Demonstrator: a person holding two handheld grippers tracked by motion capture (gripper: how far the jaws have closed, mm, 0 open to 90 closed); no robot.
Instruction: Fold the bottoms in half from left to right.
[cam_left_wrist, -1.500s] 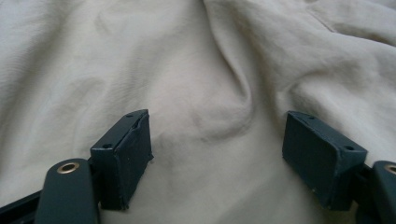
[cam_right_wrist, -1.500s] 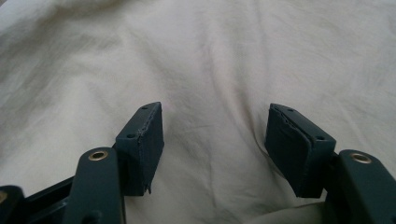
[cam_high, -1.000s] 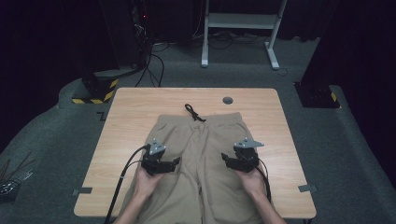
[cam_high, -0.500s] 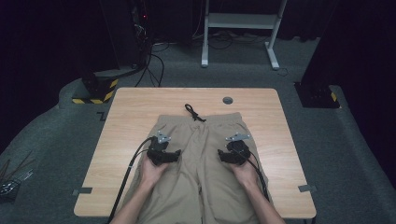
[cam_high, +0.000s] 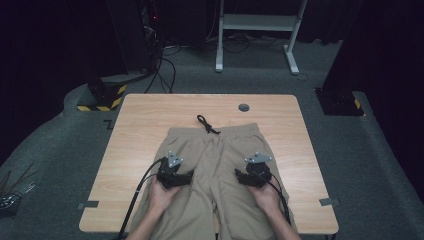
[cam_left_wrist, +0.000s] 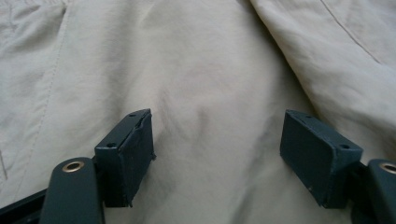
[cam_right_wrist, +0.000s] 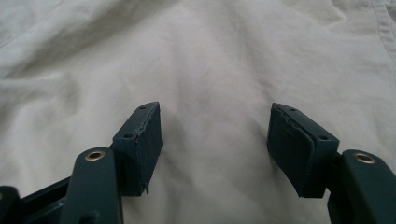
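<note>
Khaki shorts (cam_high: 215, 165) lie flat on the wooden table (cam_high: 135, 135), waistband at the far side, with a black drawstring (cam_high: 206, 124) trailing off it. My left gripper (cam_high: 186, 176) is low over the left leg, my right gripper (cam_high: 242, 177) low over the right leg, and the two point toward each other. In the left gripper view the left gripper (cam_left_wrist: 217, 126) stands open over bare fabric (cam_left_wrist: 205, 70). In the right gripper view the right gripper (cam_right_wrist: 215, 116) is open too. Its jaws have just been opening, with only creased cloth (cam_right_wrist: 210, 56) beneath and nothing pinched.
A round dark grommet (cam_high: 244, 107) sits near the table's far edge. Tape strips (cam_high: 87, 205) mark the front corners. On the floor behind stand a white desk frame (cam_high: 260, 30) and cables (cam_high: 165, 65). Bare wood flanks the shorts on both sides.
Both grippers have drawn slightly inward over the shorts and then sunk closer to the fabric. The shorts lie as before.
</note>
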